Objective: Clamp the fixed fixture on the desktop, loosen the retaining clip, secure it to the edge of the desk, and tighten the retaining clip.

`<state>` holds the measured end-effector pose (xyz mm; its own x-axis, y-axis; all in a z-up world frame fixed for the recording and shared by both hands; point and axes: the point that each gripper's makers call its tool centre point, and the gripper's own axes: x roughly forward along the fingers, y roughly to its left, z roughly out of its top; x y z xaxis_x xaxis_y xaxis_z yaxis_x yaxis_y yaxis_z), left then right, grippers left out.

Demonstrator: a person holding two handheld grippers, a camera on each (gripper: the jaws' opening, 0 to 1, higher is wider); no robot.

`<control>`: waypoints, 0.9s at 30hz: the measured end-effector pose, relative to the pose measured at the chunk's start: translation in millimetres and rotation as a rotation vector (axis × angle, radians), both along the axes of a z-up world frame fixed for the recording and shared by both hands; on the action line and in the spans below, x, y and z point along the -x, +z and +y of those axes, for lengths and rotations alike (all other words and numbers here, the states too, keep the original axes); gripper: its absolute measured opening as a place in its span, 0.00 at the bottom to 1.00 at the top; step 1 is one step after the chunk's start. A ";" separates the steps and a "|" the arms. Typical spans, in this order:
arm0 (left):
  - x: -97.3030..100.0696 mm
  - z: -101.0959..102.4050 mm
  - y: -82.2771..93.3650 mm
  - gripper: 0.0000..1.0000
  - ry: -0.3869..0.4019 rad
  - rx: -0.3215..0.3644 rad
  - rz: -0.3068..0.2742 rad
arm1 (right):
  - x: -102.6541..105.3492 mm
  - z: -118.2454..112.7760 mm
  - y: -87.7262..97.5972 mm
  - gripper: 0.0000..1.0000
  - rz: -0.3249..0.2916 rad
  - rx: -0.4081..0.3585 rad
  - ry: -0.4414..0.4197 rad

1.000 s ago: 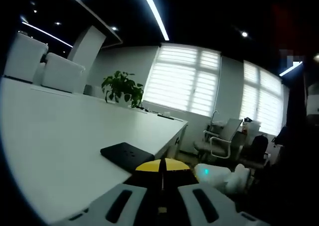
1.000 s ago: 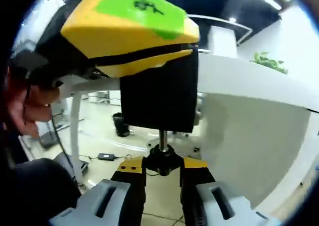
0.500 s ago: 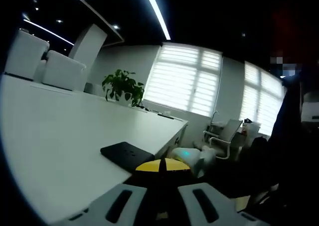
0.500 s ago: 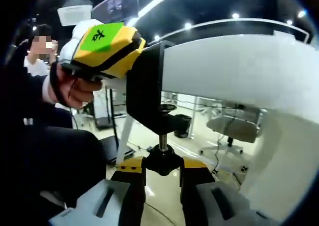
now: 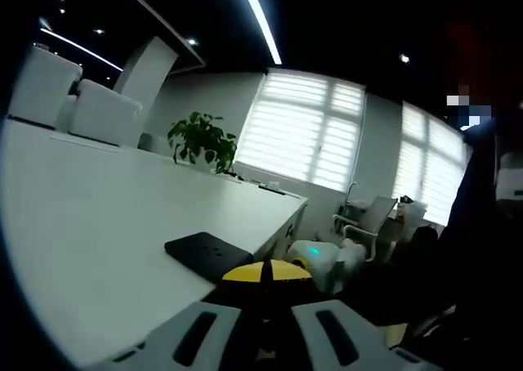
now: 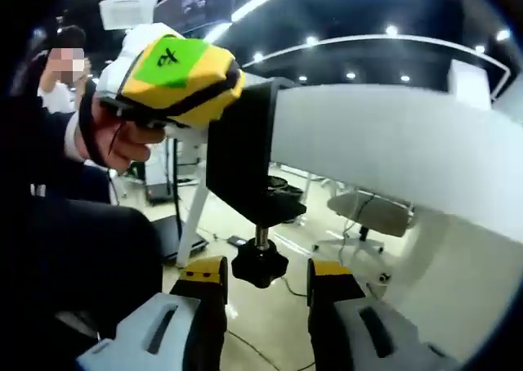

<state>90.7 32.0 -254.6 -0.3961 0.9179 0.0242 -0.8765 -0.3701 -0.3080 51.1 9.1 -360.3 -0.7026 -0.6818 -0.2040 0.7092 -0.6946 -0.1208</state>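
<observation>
1. The right gripper (image 6: 263, 283) stands with its jaws apart, one on each side of the black screw knob (image 6: 260, 266) and not touching it; the knob hangs free between the yellow-tipped pads.
2. The left gripper (image 5: 263, 283) is closed on the black clamp fixture (image 5: 211, 254), whose flat top plate lies on the white desk (image 5: 98, 224) at its edge. In the right gripper view the same gripper, yellow and black with a green label, shows beside a hand (image 6: 122, 138) at the clamp's upper end.
3. Progress, as I judge it: the fixture (image 6: 245, 163) is already seated over the desk edge (image 6: 384, 142), its C-shaped body wrapping the slab, with the threaded rod pointing down. Whether the screw is fully tight cannot be told; the released knob suggests either a regrip between turns or the end of tightening.
4. Materials: the clamp is matt black, hard-edged metal with a thin bright steel thread above a lobed plastic knob. The desk is smooth, white and thick-slabbed with a rounded edge. The gripper pads look rubbery with slotted grey housings.
</observation>
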 end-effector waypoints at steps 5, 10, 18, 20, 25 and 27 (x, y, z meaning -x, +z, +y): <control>0.3 0.0 0.0 0.01 0.003 -0.001 0.010 | -6.8 6.2 8.4 0.40 0.073 0.015 -0.274; 0.4 -0.5 0.9 0.01 0.005 -0.026 0.006 | -3.9 0.2 -8.2 0.43 -0.048 0.114 -0.483; 0.4 -0.2 1.0 0.01 0.004 -0.026 0.013 | 1.4 -7.1 -3.5 0.31 -0.045 0.113 -0.551; 0.6 0.0 1.3 0.01 0.006 -0.029 0.014 | 0.7 4.0 -1.9 0.23 -0.036 0.088 -0.565; 0.4 -0.3 0.7 0.01 0.006 -0.026 0.018 | -2.5 -2.8 0.2 0.23 -0.046 0.087 -0.422; 0.4 -0.3 0.5 0.01 0.005 -0.024 0.017 | -2.7 -3.6 0.3 0.23 -0.045 0.075 -0.342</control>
